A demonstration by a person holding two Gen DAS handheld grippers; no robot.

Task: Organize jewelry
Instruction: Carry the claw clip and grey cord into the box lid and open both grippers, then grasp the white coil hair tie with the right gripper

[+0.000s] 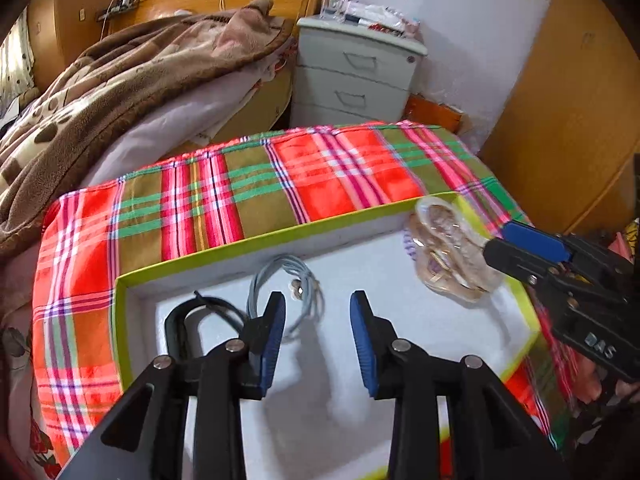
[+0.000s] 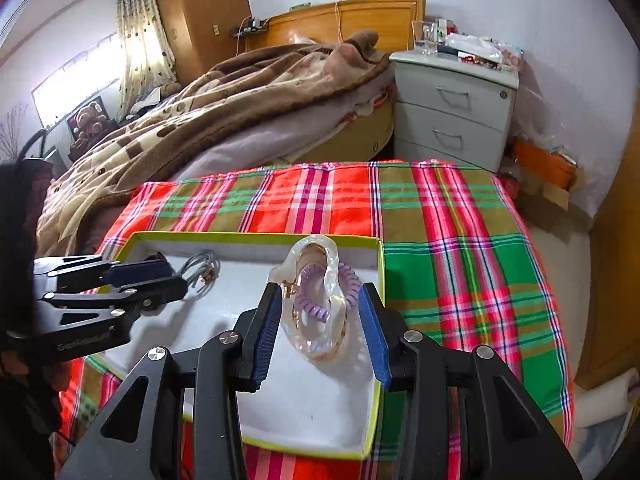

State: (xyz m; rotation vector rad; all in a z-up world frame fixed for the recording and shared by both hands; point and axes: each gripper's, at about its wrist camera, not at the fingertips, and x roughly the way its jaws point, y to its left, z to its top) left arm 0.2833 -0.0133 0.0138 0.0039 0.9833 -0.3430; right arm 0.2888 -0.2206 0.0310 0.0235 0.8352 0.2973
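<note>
Jewelry lies in a shallow white tray (image 2: 372,256) with a lime-green rim, set on a counter (image 2: 460,240) covered by a red and green plaid cloth. My right hand-held gripper (image 2: 322,328) has its blue pads spread, one on each side of a clear plastic bag (image 2: 320,308) that rests on the tray floor near the right wall; whether the pads touch the bag I cannot tell. Inside the bag sit a purple coiled band (image 2: 316,308) and some gold-colored pieces too blurred to name. In my left wrist view that same bag (image 1: 448,252) shows at the far right corner of the tray (image 1: 248,240), with the right hand-held gripper (image 1: 516,244) beside it.

My left hand-held gripper (image 1: 318,336) is also spread wide and pinches nothing, hovering over the bare white floor of the tray. Just ahead of its left finger lies a looped grey cord (image 1: 296,292) with a small metal charm, and beside that a black curved piece (image 1: 192,316), partly hidden. Behind the counter stand a bed with a brown blanket (image 2: 224,104) and a grey nightstand (image 2: 452,108).
</note>
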